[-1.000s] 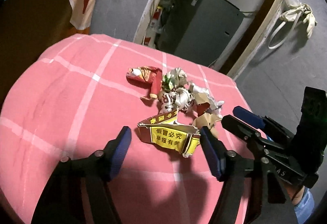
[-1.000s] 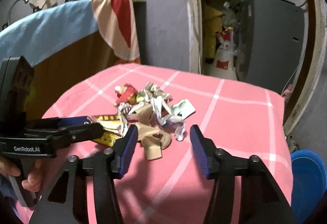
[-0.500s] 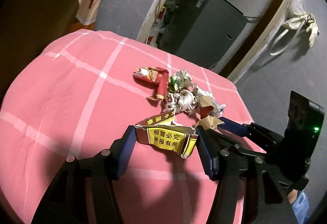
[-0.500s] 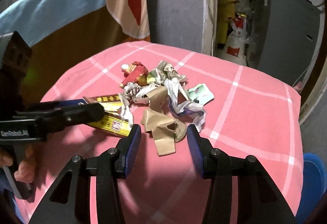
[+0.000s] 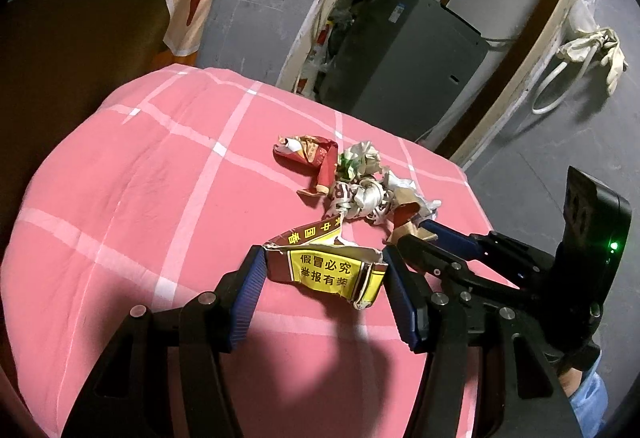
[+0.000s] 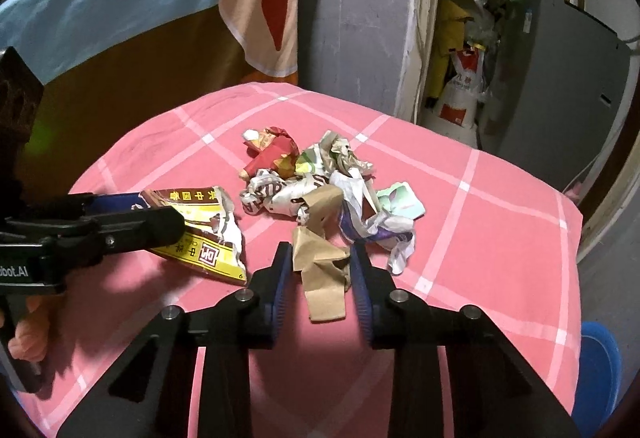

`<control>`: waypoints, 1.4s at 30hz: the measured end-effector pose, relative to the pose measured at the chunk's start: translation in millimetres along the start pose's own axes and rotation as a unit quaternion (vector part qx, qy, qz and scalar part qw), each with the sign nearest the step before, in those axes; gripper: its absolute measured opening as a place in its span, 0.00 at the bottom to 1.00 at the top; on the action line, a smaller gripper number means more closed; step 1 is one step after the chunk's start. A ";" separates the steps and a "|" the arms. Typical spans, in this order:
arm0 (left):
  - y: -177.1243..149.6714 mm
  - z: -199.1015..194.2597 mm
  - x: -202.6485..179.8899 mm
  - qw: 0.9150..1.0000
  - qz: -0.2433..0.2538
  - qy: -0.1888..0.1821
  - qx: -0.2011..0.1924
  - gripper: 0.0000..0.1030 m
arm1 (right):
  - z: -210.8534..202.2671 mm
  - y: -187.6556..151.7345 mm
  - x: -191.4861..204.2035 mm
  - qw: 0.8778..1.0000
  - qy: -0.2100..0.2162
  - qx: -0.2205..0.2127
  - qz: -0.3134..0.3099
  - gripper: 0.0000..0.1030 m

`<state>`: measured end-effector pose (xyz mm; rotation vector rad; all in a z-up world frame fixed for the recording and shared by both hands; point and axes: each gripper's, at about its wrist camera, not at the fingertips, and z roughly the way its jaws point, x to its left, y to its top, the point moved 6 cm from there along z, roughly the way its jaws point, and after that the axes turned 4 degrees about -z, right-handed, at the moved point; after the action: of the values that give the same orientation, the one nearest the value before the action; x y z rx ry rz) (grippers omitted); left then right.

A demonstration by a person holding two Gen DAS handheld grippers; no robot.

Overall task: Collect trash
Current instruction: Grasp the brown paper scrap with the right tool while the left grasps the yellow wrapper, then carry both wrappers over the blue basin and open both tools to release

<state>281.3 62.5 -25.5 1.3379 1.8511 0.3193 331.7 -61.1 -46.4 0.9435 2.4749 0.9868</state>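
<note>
A pile of crumpled wrappers (image 5: 360, 182) lies on the pink checked cloth (image 5: 140, 198); it also shows in the right wrist view (image 6: 320, 178). My left gripper (image 5: 322, 270) is closed against both ends of a flattened red and yellow carton (image 5: 324, 268), which also shows in the right wrist view (image 6: 200, 234). My right gripper (image 6: 320, 270) is closed against a crumpled brown paper piece (image 6: 320, 270) at the near edge of the pile. The right gripper's fingers (image 5: 440, 250) reach in from the right in the left wrist view.
A blue bin (image 6: 596, 370) stands on the floor at the lower right. A grey cabinet (image 5: 400, 50) stands in a doorway behind the table. A brown board with draped cloths (image 6: 120, 18) stands at the back left.
Both grippers moved forward to the pile and their jaws narrowed. The left one closed onto the carton and the right one onto the brown paper.
</note>
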 end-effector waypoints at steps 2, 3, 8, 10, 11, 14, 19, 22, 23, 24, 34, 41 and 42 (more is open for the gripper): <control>-1.0 -2.1 -0.2 1.000 -0.001 0.001 -0.004 0.51 | -2.6 -0.6 -0.5 1.000 0.000 -0.005 0.001 0.24; -1.2 -3.5 0.1 1.000 -0.001 0.000 -0.006 0.51 | -4.3 -0.9 -0.7 1.000 0.000 -0.009 0.001 0.23; -2.1 -15.6 -5.2 0.999 0.008 -0.004 -0.032 0.51 | -31.3 -1.6 -0.3 0.997 0.020 -0.071 0.008 0.24; -3.1 -22.7 -10.9 0.999 0.019 -0.006 -0.049 0.51 | -42.1 -2.8 0.6 0.995 0.026 -0.093 0.011 0.24; -3.6 -26.0 -14.5 0.998 0.023 -0.008 -0.056 0.51 | -49.3 -4.2 0.5 0.994 0.027 -0.107 0.013 0.24; -5.2 -35.1 -24.3 0.996 0.035 -0.014 -0.079 0.51 | -65.8 -6.6 1.1 0.990 0.027 -0.139 0.017 0.23; -3.0 -50.4 -51.5 0.990 0.052 -0.032 -0.126 0.51 | -105.1 -11.0 -0.6 0.979 -0.005 -0.202 0.015 0.23; -0.5 -59.3 -72.0 0.985 0.063 -0.045 -0.156 0.51 | -131.7 -11.5 -6.5 0.970 -0.036 -0.240 0.017 0.23; 0.5 -62.3 -79.0 0.982 0.067 -0.050 -0.168 0.51 | -141.5 -11.8 -9.5 0.966 -0.047 -0.253 0.019 0.23; 1.2 -66.2 -87.7 0.979 0.071 -0.055 -0.182 0.51 | -149.9 -12.8 -12.8 0.963 -0.057 -0.263 0.022 0.23; 1.1 -80.9 -174.7 0.952 0.128 -0.111 -0.256 0.51 | -240.3 -35.8 -62.4 0.915 -0.183 -0.352 0.068 0.24; -10.7 -59.8 -223.9 0.950 0.147 -0.143 -0.236 0.51 | -271.1 -64.7 -101.7 0.897 -0.244 -0.352 0.111 0.24; -12.5 -52.4 -232.6 0.951 0.149 -0.147 -0.228 0.51 | -272.7 -69.6 -108.0 0.896 -0.250 -0.348 0.120 0.24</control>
<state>259.9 -134.6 107.4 1.2522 1.2311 0.6268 242.7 -306.7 104.0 1.0732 1.4367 1.3633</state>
